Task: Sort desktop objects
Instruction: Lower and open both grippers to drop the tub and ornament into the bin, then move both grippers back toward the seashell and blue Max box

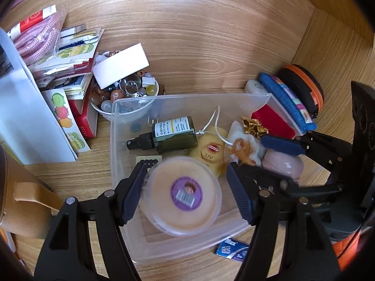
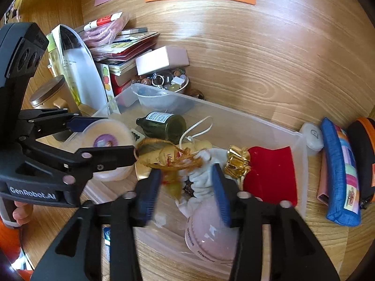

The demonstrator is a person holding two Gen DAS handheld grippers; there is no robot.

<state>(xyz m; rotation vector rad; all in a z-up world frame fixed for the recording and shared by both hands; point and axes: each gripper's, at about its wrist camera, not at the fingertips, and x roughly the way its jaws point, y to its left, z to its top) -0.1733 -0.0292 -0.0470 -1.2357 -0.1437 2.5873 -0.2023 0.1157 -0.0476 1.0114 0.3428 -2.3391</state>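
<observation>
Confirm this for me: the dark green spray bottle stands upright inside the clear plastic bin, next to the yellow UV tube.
Not quite. The dark green spray bottle lies on its side, not upright; the left wrist view shows it flat on the floor of the clear plastic bin, nozzle pointing left. The rest holds: it is inside the bin, beside the yellow UV tube.

Bright, even light; fisheye-warped edges, slight blur.
</observation>
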